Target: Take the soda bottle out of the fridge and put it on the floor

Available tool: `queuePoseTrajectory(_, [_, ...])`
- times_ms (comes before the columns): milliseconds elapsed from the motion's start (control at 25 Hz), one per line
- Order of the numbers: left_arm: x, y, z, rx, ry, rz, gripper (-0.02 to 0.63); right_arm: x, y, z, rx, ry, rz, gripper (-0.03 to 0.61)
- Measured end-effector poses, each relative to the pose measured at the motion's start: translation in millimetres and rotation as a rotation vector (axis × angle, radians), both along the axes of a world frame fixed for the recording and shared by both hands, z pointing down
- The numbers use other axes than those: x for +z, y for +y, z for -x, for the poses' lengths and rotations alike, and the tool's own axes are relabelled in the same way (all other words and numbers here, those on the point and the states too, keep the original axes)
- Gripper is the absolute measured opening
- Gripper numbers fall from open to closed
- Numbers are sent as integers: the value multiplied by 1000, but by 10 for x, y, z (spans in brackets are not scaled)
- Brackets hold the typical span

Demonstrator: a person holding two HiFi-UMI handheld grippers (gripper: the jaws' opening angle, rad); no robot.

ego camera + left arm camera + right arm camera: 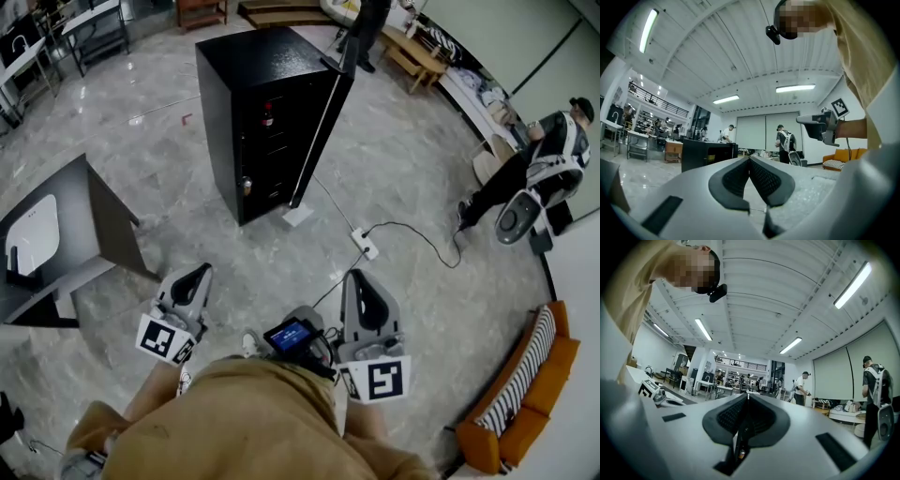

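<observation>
Stands well apart from the black fridge [262, 61], seen at upper centre of the head view with its door [318, 131] swung open toward the right. Holds the left gripper [201, 272] at lower left and the right gripper [360, 277] at lower centre, both close against the body and aimed roughly toward the fridge, probably as a carrying pose for the walk over rather than a reach. Shows both claws closed, pads meeting with nothing between them, sensibly enough given nothing within reach to grasp. Places the likely soda bottle [268, 115] on an upper shelf inside the open fridge, marked only by a small red spot; too small to tell its shape for certain. Leaves a second yellowish item [246, 186] low in the fridge, unidentified. Suggests an approach as the step in hand, with the lifting out not yet begun. Calls for care over the power strip [365, 245] lying on the floor [169, 159] right of centre, between the body and the open door, then for opening one claw before reaching the shelf
</observation>
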State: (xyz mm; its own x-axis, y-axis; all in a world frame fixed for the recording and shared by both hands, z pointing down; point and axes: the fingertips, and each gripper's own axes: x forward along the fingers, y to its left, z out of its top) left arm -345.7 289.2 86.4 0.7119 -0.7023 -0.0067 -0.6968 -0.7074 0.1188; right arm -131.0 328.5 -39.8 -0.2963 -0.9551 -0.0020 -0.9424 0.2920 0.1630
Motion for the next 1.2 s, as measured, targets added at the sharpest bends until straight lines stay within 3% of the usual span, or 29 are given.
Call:
queuePoseTrajectory(120, [21, 5, -75, 46, 0, 2, 3, 62, -34, 78, -8, -8, 9, 3])
queuePoseTrajectory(280, [133, -57, -129, 45, -11, 28, 3, 110, -119, 80, 2, -45, 15, 3])
queuePoseTrajectory(480, [188, -186, -147, 22, -3, 71, 3, 230, -233, -4, -27, -14, 30, 3])
queuePoseTrajectory(760, [157, -439, -332, 23, -35, 61, 3, 300, -694, -14, -81, -56, 20, 3])
queuePoseTrajectory(920, [227, -663, -537, 12, -44, 77, 3, 319, -978, -213, -67, -103, 36, 3])
queuePoseTrajectory(1200, [299, -1277, -1056, -51, -28, 89, 3, 389, -1622, -819, -90, -94, 62, 3])
